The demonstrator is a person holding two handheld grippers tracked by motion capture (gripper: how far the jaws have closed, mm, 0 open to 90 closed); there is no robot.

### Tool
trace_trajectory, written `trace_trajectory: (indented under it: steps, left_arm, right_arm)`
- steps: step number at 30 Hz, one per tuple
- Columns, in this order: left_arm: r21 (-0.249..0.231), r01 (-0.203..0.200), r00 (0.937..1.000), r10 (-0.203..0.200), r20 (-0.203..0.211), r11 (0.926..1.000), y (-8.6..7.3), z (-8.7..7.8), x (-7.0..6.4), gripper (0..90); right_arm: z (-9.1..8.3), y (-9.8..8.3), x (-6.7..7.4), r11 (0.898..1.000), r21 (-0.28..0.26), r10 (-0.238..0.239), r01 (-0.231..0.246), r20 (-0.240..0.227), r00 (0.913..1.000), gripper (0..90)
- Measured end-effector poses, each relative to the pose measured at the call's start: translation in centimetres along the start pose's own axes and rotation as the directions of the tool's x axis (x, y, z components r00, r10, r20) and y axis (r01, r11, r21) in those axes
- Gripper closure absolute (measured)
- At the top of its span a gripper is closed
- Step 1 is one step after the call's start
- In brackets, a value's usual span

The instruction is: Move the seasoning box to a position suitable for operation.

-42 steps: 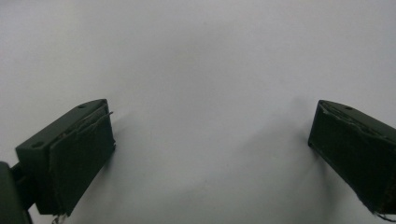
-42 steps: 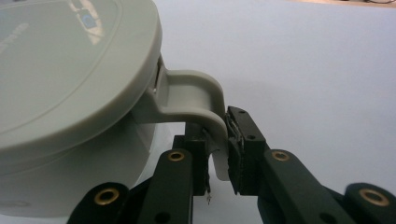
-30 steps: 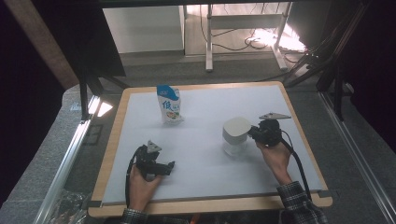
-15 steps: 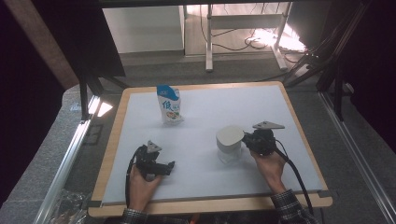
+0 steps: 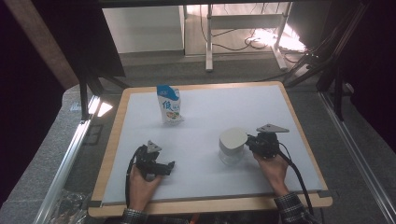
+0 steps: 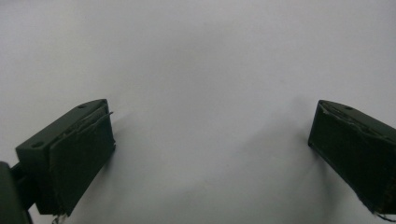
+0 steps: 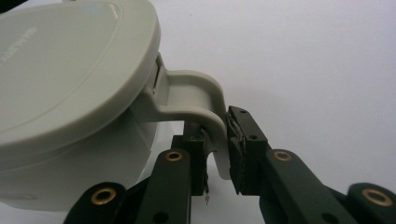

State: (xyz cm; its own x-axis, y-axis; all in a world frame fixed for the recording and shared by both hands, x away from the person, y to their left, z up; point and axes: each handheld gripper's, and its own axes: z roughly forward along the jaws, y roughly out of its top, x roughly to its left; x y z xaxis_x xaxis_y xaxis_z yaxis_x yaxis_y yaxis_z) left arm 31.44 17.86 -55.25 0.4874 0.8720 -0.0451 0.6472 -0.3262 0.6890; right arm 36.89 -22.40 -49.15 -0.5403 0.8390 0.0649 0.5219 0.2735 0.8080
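Observation:
A clear jug with a grey-white lid (image 5: 232, 144) stands on the white mat, right of centre. Its curved handle (image 7: 201, 100) sits between the jaws of my right gripper (image 5: 250, 143), which is shut on it; both pads press the handle's lower part (image 7: 218, 158). The lid (image 7: 70, 70) looms at the upper left of the right gripper view. My left gripper (image 5: 169, 165) rests on the mat at the front left, jaws wide apart with nothing but bare mat between them (image 6: 210, 154). A blue and white snack pouch (image 5: 169, 104) stands upright at the back left.
The white mat lies on a wooden-edged table (image 5: 210, 205). A metal rail (image 5: 70, 154) runs along the left side. Dark floor, desk legs and cables (image 5: 243, 42) lie beyond the far edge. Cables trail from both grippers toward the front.
My right gripper has carried the jug toward the front and slightly left, and lower to the mat. The left gripper and the pouch have stayed put.

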Motion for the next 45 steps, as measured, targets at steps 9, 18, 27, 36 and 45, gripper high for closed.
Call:
trace_trajectory:
  steps: [9,18,27,36,45]
  left_arm:
    - [0.000,0.000,1.0000,0.000,0.000,1.0000,0.0,0.0,0.0,0.1]
    - [0.000,0.000,1.0000,0.000,0.000,1.0000,0.0,0.0,0.0,0.1]
    - [0.000,-0.001,1.0000,0.001,0.000,1.0000,0.0,0.0,0.0,0.1]
    - [-0.004,0.004,1.0000,-0.004,-0.001,1.0000,0.0,0.0,0.0,0.1]
    - [-0.002,-0.001,1.0000,0.001,0.000,1.0000,0.0,0.0,0.0,0.1]
  right_arm:
    - [-0.5,-0.6,-0.9,0.999,0.030,-0.023,0.025,-0.053,0.9983,66.3]
    - [-1.9,-0.7,-1.2,0.998,0.046,-0.045,0.052,-0.136,0.9897,62.5]
    - [-3.9,0.2,-1.8,0.999,0.017,-0.041,0.044,-0.173,0.9841,84.8]
    - [-4.7,1.7,-2.0,0.999,0.001,-0.049,0.050,-0.159,0.9861,89.5]
    - [-5.3,3.8,-1.3,0.997,0.002,-0.074,0.075,-0.160,0.9843,89.5]
